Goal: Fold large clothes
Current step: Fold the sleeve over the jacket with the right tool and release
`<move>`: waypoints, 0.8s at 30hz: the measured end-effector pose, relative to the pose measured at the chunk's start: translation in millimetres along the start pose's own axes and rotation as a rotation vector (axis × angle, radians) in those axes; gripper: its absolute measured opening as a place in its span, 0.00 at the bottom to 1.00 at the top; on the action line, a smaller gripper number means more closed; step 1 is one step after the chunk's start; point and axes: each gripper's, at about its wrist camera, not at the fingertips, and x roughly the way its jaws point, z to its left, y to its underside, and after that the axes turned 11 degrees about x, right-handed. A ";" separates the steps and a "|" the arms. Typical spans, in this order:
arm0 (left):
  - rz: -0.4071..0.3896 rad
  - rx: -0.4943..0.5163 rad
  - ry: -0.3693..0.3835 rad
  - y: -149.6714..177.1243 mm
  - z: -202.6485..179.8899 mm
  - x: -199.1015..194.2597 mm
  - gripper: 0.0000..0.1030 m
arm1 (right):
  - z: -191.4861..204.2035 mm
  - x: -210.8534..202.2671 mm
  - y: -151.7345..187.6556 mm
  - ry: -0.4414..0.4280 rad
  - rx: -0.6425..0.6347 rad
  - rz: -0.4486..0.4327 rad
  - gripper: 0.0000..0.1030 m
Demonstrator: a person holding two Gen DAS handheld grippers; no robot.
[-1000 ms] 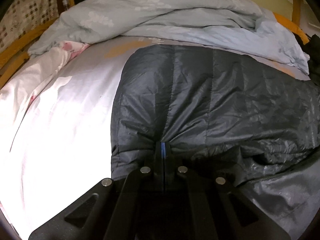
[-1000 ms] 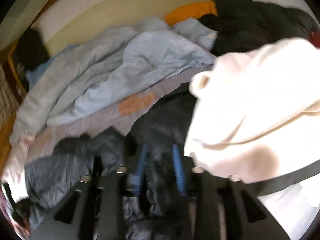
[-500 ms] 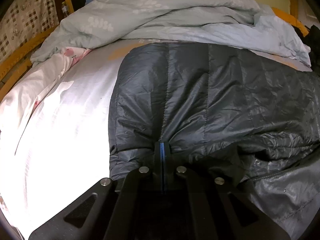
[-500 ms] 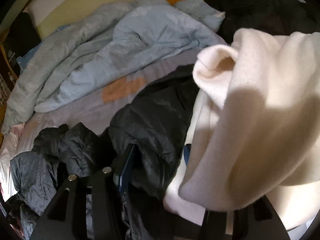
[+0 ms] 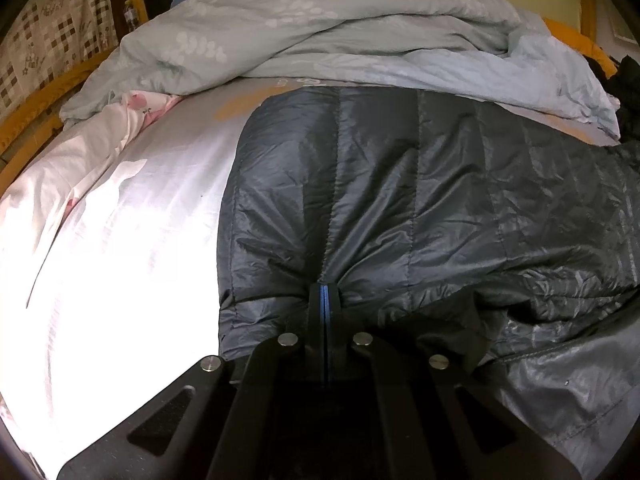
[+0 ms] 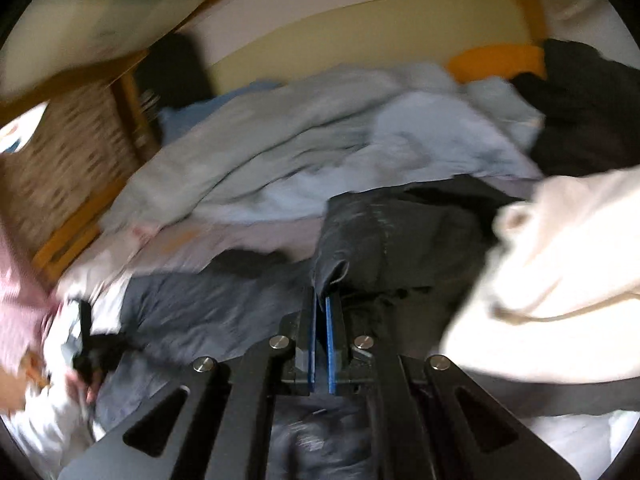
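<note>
Jacket [image 5: 420, 200] pinched (both ends) between fingers [image 6: 330, 320]

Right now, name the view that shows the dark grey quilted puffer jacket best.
Left wrist view: the dark grey quilted puffer jacket lies spread and sharp across the bed. The right wrist view shows it bunched, blurred, partly hidden by a cream garment.

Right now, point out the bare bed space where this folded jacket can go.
Free: the white sheet, bordered by the dark quilted jacket on one side, the pink floral bedding and the bed's orange edge on the other. Crowded: the head end under the rumpled pale-blue duvet, and the far side beside the cream garment and black clothes.
</note>
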 end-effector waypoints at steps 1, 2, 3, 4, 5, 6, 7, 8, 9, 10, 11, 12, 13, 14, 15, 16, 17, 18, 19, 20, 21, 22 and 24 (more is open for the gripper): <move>-0.003 -0.002 0.003 0.3 0.1 -0.7 0.00 | 9.8 9.5 7.2 -0.011 -0.026 0.030 0.04; -0.005 -0.004 0.007 0.4 0.3 -1.0 0.00 | 21.3 23.2 18.1 -0.013 -0.065 0.073 0.04; -0.005 -0.004 0.009 0.4 1.3 -1.1 0.00 | 27.4 34.4 27.8 -0.004 -0.090 0.111 0.04; -0.003 -0.004 0.011 0.4 1.5 -1.0 0.00 | 33.4 49.5 38.0 0.014 -0.111 0.162 0.04; -0.002 -0.004 0.012 0.3 1.3 -0.8 0.00 | 35.6 57.6 45.8 0.025 -0.117 0.200 0.04; -0.003 -0.004 0.012 0.2 2.1 -0.9 0.00 | 35.8 74.9 57.5 0.048 -0.115 0.276 0.04; -0.004 -0.004 0.011 0.3 2.3 -0.9 0.00 | 32.4 83.7 65.3 0.064 -0.112 0.321 0.04; -0.004 -0.003 0.012 0.2 2.1 -0.8 0.00 | 30.9 90.5 70.6 0.074 -0.111 0.353 0.05; -0.003 -0.002 0.013 0.0 2.5 -0.5 0.00 | 30.6 90.7 73.0 0.066 -0.117 0.357 0.05; -0.003 -0.003 0.015 -0.2 3.6 0.0 0.00 | 31.4 87.3 71.6 0.052 -0.121 0.352 0.08; -0.003 -0.005 0.018 -0.5 4.0 0.3 0.00 | 32.3 81.8 68.0 0.030 -0.123 0.348 0.13; -0.003 -0.006 0.018 -0.5 3.2 0.2 0.00 | 32.1 76.4 63.9 0.006 -0.120 0.347 0.18; -0.004 -0.007 0.021 -0.5 4.0 0.2 0.01 | 32.2 72.3 59.7 -0.017 -0.114 0.343 0.31; -0.009 -0.009 0.027 -1.1 4.7 -1.5 0.01 | 33.2 66.1 55.4 -0.039 -0.108 0.333 0.48; -0.019 -0.012 0.042 -1.1 6.3 -4.2 0.04 | 32.2 57.5 49.7 -0.054 -0.101 0.308 0.56; -0.035 -0.022 0.064 -1.9 7.7 -9.2 0.08 | 29.8 46.2 42.6 -0.054 -0.091 0.266 0.56; -0.059 -0.038 0.088 -2.7 9.1 -16.6 0.10 | 27.7 41.8 38.0 -0.054 -0.084 0.250 0.56; -0.087 -0.049 0.109 -3.6 9.7 -24.8 0.11 | 23.2 36.2 30.8 -0.064 -0.067 0.234 0.56; -0.126 -0.054 0.128 -4.9 10.1 -35.4 0.11 | 16.0 29.3 23.5 -0.079 -0.035 0.218 0.56; -0.174 -0.052 0.138 -6.1 9.4 -47.6 0.11 | 9.9 25.8 17.5 -0.084 -0.005 0.205 0.56; -0.227 -0.042 0.132 -7.0 7.3 -60.7 0.12 | -1.7 19.4 9.8 -0.073 0.045 0.175 0.56; -0.275 -0.032 0.124 -7.2 4.5 -72.4 0.15 | -6.7 18.2 6.8 -0.055 0.074 0.153 0.56; -0.354 -0.022 0.125 -5.9 -1.1 -90.7 0.19 | -29.2 12.5 -1.0 0.023 0.180 0.079 0.56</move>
